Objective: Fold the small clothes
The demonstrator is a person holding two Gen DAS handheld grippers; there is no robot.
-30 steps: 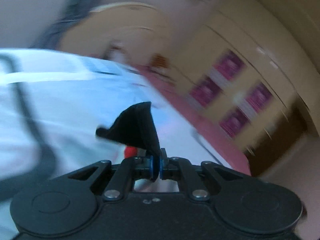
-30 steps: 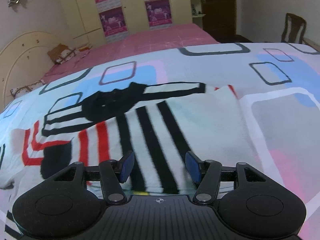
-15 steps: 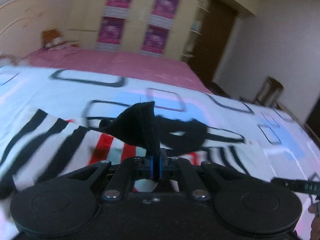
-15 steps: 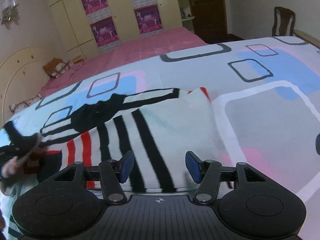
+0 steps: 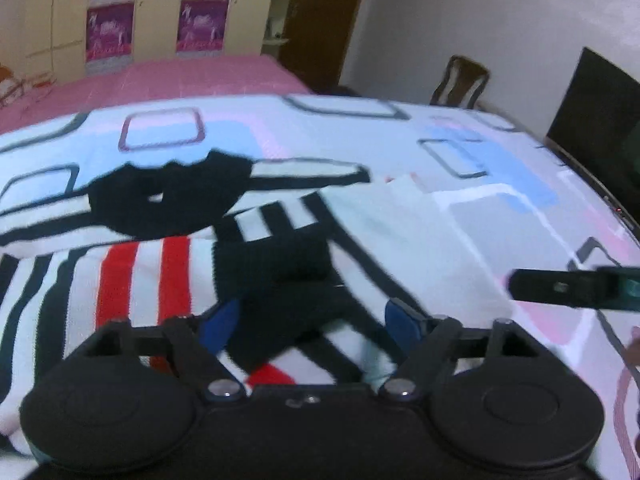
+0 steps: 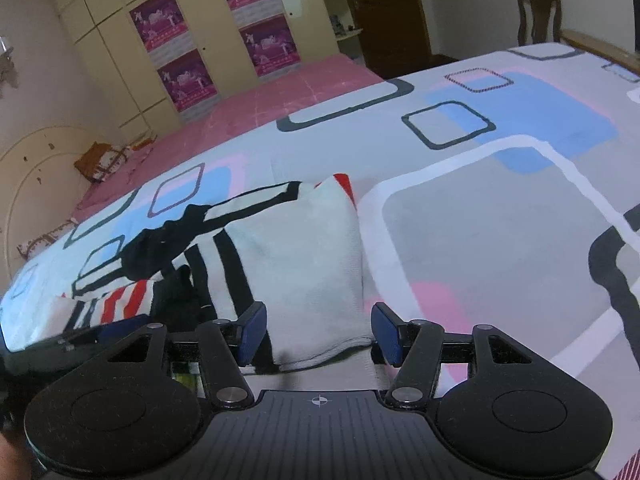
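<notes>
A home bedroom: bed (image 6: 460, 208), wardrobe (image 6: 132, 60), wooden chair (image 6: 538, 12).

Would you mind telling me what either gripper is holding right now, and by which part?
Nothing is held. The left gripper is opening over the sweater's black cuff; the right gripper stands open at its hem.

The left hand-held gripper (image 5: 310, 320), earlier pinching the black cuff (image 5: 280, 280), is opening, the cuff now lying on the striped garment (image 5: 132, 280).

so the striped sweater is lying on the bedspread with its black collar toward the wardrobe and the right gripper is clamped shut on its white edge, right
Not quite. The right gripper is open, not clamped: the right wrist view shows its blue pads apart, with the white edge of the striped sweater below them, untouched. The rest holds: it lies on the bedspread, black collar toward the wardrobe.
</notes>
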